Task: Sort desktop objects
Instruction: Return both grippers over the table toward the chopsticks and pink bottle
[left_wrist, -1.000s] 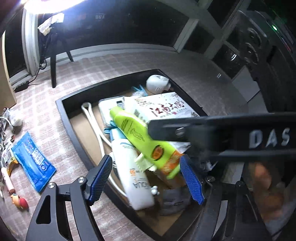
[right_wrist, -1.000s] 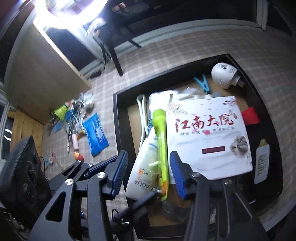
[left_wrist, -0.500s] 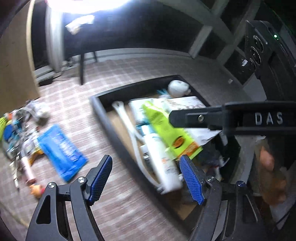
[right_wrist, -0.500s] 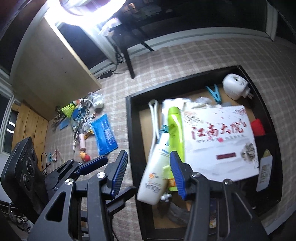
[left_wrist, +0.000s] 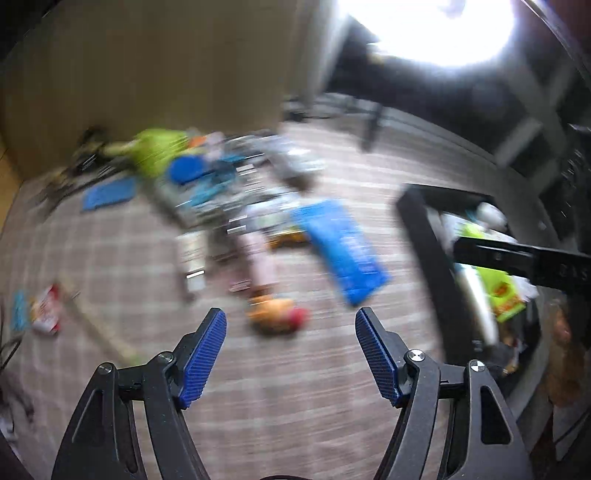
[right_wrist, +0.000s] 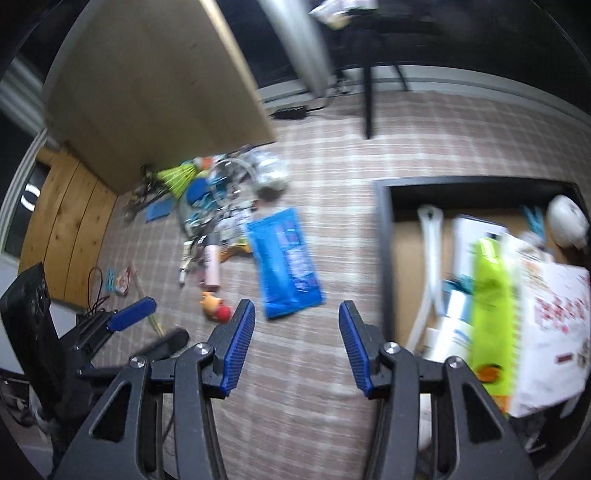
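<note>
A black tray (right_wrist: 384, 236) on the right holds a lime green bottle (right_wrist: 493, 295), a white tube (right_wrist: 448, 339), a white box with red writing (right_wrist: 554, 325) and a white round plug (right_wrist: 567, 221); the tray also shows in the left wrist view (left_wrist: 424, 251). A blue packet (right_wrist: 284, 258) (left_wrist: 340, 247), a small orange and red toy (right_wrist: 216, 308) (left_wrist: 277, 314) and a pile of small items (right_wrist: 218, 195) lie on the checked cloth to the left. My left gripper (left_wrist: 291, 354) is open and empty above the toy. My right gripper (right_wrist: 297, 345) is open and empty, just below the blue packet.
A pale pink tube (right_wrist: 212, 262) lies beside the pile. A lime green shuttlecock (right_wrist: 179, 175) sits at the pile's far end. A wooden board (right_wrist: 147, 85) stands behind it. A chair leg (right_wrist: 367, 99) stands at the back. The left gripper's body (right_wrist: 122, 325) shows low left in the right wrist view.
Both grippers have swung left, away from the tray and over the cloth with the loose items. Both stayed open and empty. The views are blurred by the motion.
</note>
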